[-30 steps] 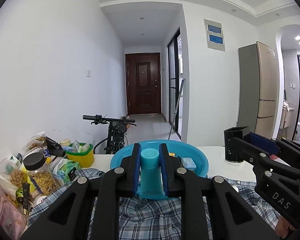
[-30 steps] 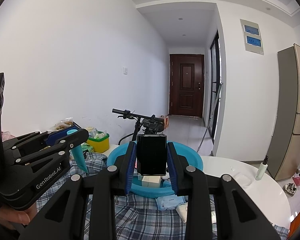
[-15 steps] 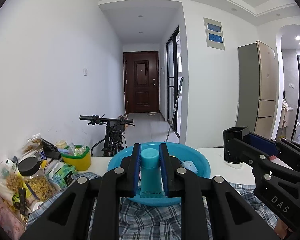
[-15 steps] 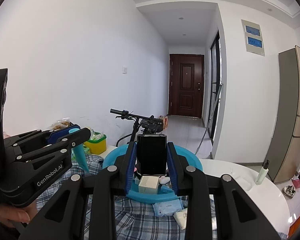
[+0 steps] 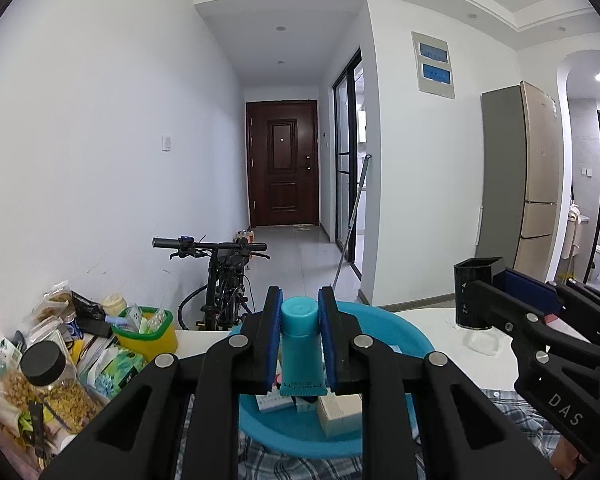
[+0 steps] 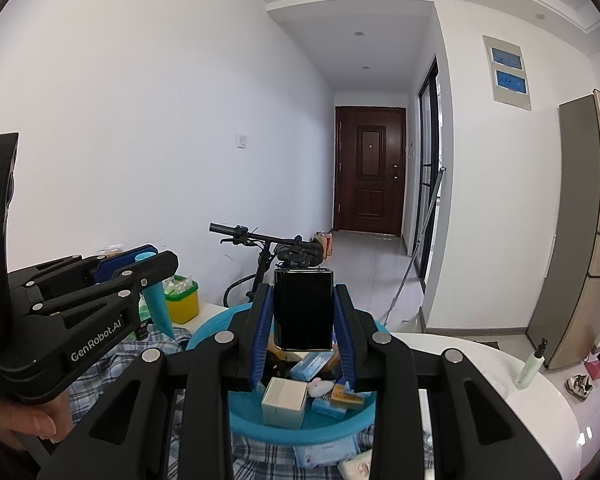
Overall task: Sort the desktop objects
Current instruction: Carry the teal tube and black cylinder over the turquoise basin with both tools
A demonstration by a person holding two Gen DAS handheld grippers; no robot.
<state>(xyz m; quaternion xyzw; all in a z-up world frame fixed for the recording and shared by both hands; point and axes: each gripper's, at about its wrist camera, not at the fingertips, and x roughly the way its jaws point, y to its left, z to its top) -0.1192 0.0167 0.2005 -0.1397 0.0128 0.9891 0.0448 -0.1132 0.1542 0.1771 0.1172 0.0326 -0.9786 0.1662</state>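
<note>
Pinching a teal tube (image 5: 301, 350) cap-up, the left gripper (image 5: 300, 340) is held over the blue basin (image 5: 412, 342); the right gripper (image 6: 303, 320) clamps a black box (image 6: 303, 309) above the basin's near rim. Each should be lowered well inside before the jaws are spread.

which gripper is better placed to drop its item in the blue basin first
Probably the right hand-held gripper: its black box hangs over the basin, with the sorted boxes directly below. The left hand-held gripper holds the teal tube nearer the basin's front edge.
</note>
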